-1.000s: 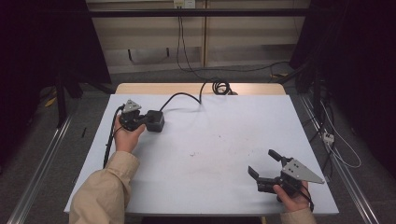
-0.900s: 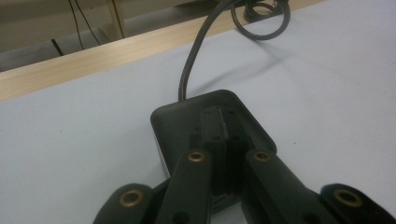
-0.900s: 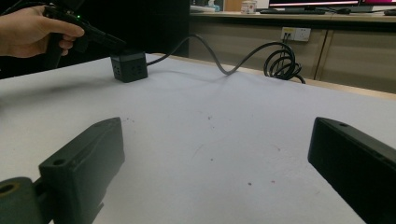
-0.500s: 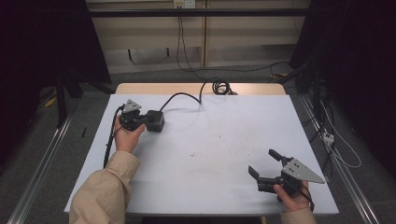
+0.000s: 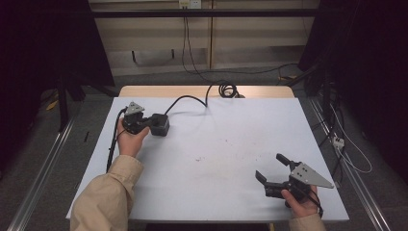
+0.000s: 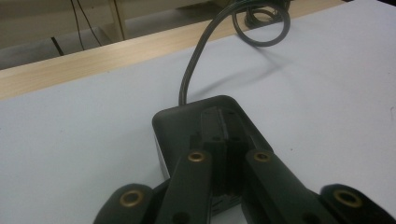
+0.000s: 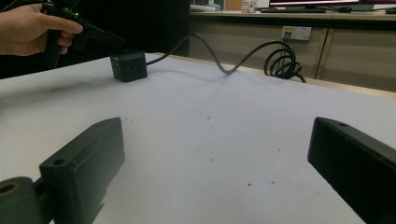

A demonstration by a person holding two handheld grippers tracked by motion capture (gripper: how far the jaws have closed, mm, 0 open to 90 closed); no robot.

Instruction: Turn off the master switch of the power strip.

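1. Black is the colour of the box (image 5: 159, 124), a small cube with a grey cord (image 5: 190, 99) coming out of its far side. It sits on the white worktop (image 5: 216, 144), at the far left.
2. In the high view, the left claw (image 5: 150, 123) touches the box from the left. The left hand (image 5: 129, 140) holds the claw there. From up here you cannot tell how its jaws stand.
3. The left claw view shows that part. The two jaws are pressed together, with nothing between them, and their tips lie on top of the box (image 6: 201, 126).
4. The right claw view looks across the worktop from low down. It shows little holes on the side of the box (image 7: 129, 66), which the high view does not show.
5. That view also shows the cord (image 7: 219, 58) rising off the worktop in a wave, then ending in a coil (image 7: 282, 60) near the far edge.
6. The right claw (image 5: 273, 169) is at the near right, well apart from the box. Its jaws are wide apart and hold nothing.
7. The high view shows a sleeve (image 5: 108, 197) on the left arm.
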